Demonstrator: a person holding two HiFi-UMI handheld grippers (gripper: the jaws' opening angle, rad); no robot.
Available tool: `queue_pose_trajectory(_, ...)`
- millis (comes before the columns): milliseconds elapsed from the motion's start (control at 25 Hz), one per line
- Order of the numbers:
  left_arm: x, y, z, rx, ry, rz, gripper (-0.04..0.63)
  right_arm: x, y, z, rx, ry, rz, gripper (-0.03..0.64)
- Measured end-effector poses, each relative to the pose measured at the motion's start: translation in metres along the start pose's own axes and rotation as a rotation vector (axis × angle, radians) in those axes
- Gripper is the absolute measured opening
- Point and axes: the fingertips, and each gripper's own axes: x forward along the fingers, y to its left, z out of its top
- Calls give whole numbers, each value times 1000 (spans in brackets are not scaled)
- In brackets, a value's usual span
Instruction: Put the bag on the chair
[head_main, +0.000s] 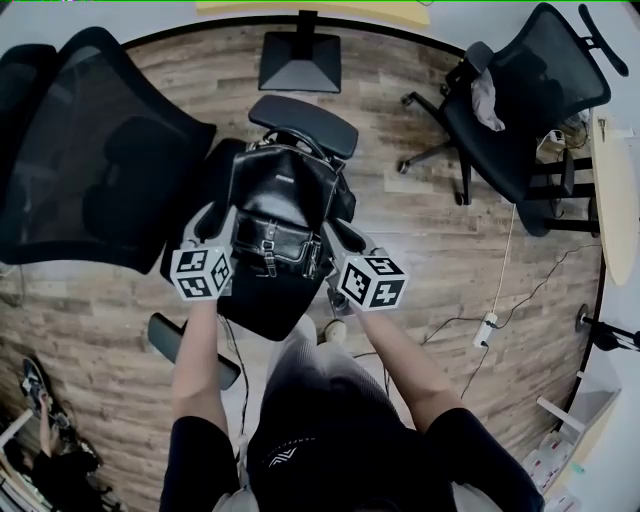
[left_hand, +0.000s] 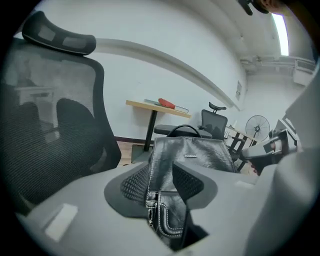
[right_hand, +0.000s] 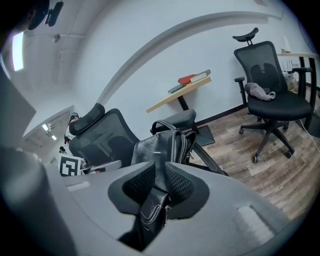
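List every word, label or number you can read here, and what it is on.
None can be read.
Metal plate on the bag: too small to read.
Logo on the person's clothing: blurred.
Wall sign: too small.
Marker cubes: patterns only, no words.

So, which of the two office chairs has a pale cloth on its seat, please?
The far chair at upper right, with the cloth on its seat; the near chair has the black bag over it.
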Motion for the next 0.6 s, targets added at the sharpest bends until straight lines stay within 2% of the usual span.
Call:
queue_pose_trajectory(120,-16,-14,9,35,-9,9,113,-10,7,5,-10,-15,21,57)
queue_pose_trajectory(320,-41,-34,24,-5,-36,12,55,-29,13,9,-16,-27,36,46)
queue_pose_trajectory(440,-52,-42,32,3,-39,31,11,-40,15,11,-20,-40,38,29)
queue_pose_trajectory(600,-66,-58,38,22,-34,47,0,-56,19,11,-25,-52,48,9)
